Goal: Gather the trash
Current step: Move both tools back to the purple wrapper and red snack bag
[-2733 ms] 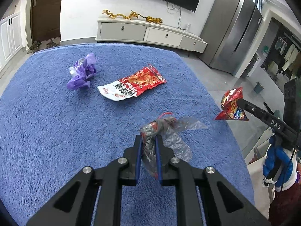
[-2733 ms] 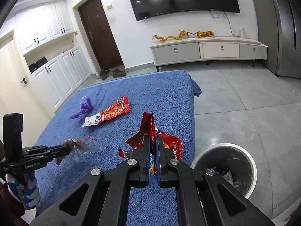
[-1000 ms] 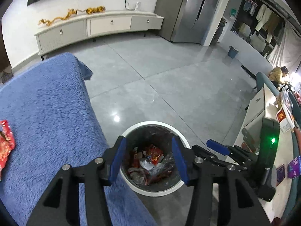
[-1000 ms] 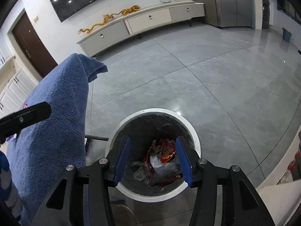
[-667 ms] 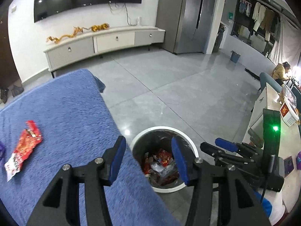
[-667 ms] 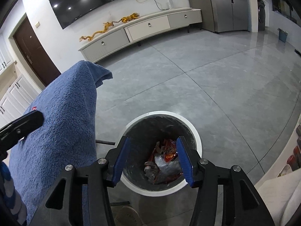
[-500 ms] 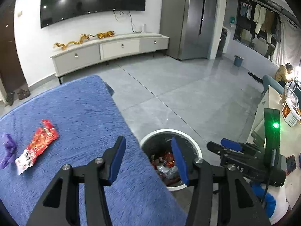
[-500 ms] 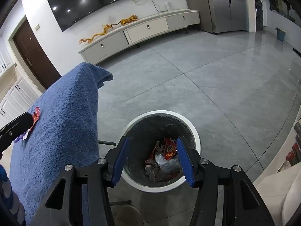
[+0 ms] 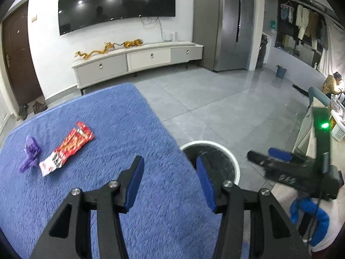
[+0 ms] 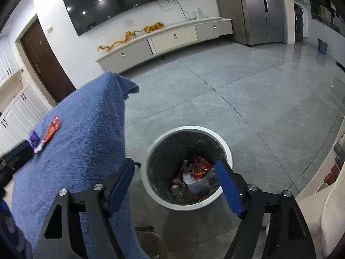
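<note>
a: both wrappers now sit in the bin (image 10: 187, 172), dropped since the earlier grab. left gripper (image 9: 170, 172) and right gripper (image 10: 174, 179) gape empty.

b: yep, red wrapper (image 9: 69, 146) and purple scrap (image 9: 30, 153) wait far left on the blue blanket (image 9: 129, 129).

Blue cloth (image 9: 107, 118), red-white wrapper (image 9: 66, 147), purple wrapper (image 9: 30, 153).

Both hand-held grippers, earlier clamped on crumpled wrappers, now stand with jaws wide and hold nothing. Those wrappers now lie in the trash bin (image 10: 226, 151). The left hand-held gripper (image 9: 170, 172) has swung back from above the bin toward the blue-covered bench (image 9: 107, 129), bringing the red wrapper (image 9: 69, 146) and purple wrapper (image 9: 30, 153) into view again.
</note>
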A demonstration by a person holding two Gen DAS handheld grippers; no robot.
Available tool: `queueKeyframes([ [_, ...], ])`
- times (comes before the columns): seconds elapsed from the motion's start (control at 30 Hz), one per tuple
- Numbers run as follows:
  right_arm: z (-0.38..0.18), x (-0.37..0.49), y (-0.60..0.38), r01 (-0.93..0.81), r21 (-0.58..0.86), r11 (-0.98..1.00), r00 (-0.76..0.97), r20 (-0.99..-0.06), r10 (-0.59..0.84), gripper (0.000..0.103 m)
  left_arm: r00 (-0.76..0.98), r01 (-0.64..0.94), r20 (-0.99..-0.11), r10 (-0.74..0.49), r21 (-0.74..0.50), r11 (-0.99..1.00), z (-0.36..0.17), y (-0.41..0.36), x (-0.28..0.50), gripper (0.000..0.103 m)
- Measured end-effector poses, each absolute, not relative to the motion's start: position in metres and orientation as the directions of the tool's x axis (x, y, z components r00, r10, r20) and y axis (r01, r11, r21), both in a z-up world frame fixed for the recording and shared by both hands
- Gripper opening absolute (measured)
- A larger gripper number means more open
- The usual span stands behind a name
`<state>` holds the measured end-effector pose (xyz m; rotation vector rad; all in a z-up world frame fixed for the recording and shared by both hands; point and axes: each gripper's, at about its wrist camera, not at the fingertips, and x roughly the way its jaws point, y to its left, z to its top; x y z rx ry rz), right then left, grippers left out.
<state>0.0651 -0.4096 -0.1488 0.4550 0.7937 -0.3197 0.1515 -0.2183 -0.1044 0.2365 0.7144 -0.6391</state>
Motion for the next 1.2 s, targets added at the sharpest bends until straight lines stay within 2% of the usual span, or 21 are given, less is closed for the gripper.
queueKeyframes([
  [0.27, -0.134, 0.053, -0.401, 0.429, 0.257, 0.866, 0.68, -0.723, -0.123, 0.082, 0.593, 0.577, -0.683, -0.427, -0.009, 0.817, -0.107, -0.2, 0.151, 0.051],
  [0.47, -0.128, 0.048, -0.398, 0.432, 0.257, 0.864, 0.694, -0.706, -0.137, 0.091, 0.609, 0.565, -0.671, -0.422, -0.007, 0.825, -0.104, -0.192, 0.147, 0.052],
  [0.5, -0.127, 0.048, -0.398, 0.433, 0.259, 0.864, 0.698, -0.703, -0.139, 0.097, 0.612, 0.566, -0.667, -0.424, -0.005, 0.824, -0.104, -0.191, 0.146, 0.052],
  [0.57, -0.123, 0.047, -0.396, 0.437, 0.253, 0.863, 0.705, -0.692, -0.155, 0.101, 0.626, 0.567, -0.655, -0.424, 0.009, 0.823, -0.101, -0.19, 0.143, 0.052],
  [1.2, -0.11, 0.05, -0.381, 0.39, 0.277, 0.878, 0.738, -0.664, -0.119, 0.103, 0.622, 0.562, -0.669, -0.408, 0.018, 0.827, -0.106, -0.168, 0.14, 0.052],
])
